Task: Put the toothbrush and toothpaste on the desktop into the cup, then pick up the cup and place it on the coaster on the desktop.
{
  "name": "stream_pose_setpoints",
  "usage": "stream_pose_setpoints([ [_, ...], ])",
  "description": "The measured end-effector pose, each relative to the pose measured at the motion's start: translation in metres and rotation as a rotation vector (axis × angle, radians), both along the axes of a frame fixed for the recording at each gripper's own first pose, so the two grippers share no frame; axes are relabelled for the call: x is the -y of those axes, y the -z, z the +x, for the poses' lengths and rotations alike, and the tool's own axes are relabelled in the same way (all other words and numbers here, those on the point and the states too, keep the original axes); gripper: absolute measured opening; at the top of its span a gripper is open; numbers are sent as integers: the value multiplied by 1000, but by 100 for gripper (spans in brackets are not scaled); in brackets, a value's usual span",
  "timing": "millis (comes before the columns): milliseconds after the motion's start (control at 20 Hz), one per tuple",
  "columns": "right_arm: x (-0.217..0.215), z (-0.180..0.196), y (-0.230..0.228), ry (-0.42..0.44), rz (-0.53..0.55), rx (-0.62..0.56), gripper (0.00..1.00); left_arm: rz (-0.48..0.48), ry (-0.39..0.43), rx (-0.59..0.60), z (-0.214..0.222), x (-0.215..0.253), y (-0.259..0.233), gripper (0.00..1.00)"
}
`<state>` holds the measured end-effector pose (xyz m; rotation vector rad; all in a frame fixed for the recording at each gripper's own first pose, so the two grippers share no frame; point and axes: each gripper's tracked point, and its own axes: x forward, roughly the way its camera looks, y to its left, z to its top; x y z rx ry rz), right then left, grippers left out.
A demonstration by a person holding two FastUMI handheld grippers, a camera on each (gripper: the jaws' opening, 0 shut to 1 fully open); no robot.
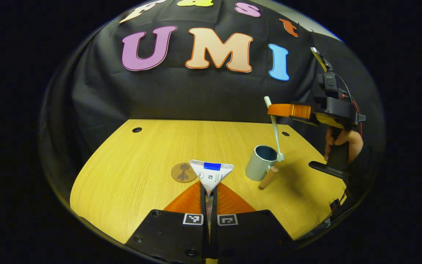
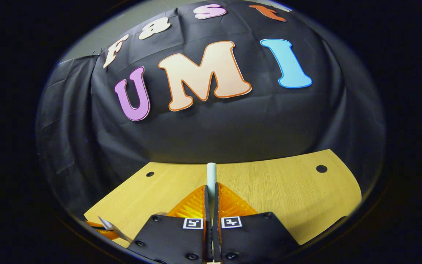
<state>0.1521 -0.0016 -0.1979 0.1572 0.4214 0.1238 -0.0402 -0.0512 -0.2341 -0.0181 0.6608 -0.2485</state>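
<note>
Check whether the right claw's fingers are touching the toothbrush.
Touching. In the right gripper view the right claw is closed on the toothbrush, whose handle end sticks up from between both fingers with no gap.

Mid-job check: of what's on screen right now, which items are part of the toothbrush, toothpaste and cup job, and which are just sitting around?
Part of the job:
- toothbrush, clamped in the right gripper, head down at the cup's rim
- toothpaste, clamped in the left gripper
- cup, on the desk
- coaster, bare

Lying about:
- wooden stick, leaning against the cup
- desk itself
</note>
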Motion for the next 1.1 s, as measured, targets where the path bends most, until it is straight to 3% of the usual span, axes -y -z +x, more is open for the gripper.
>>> stream_pose_setpoints([
  [400, 9, 26, 29, 28, -67, 42, 4, -8, -38, 38, 2, -1, -35, 0],
  [800, 12, -7, 73, 37, -83, -75, 9, -9, -11, 94, 24, 5, -63, 0],
  [850, 11, -12, 76, 32, -83, -82, 22, -11, -2, 101, 29, 9, -66, 0],
  [1050, 19, -55, 77, 2, -94, -119, 100, -41, 35, 112, 43, 24, -71, 0],
  [1100, 26, -68, 75, 3, -100, -121, 100, -53, 46, 117, 47, 29, -72, 0],
])
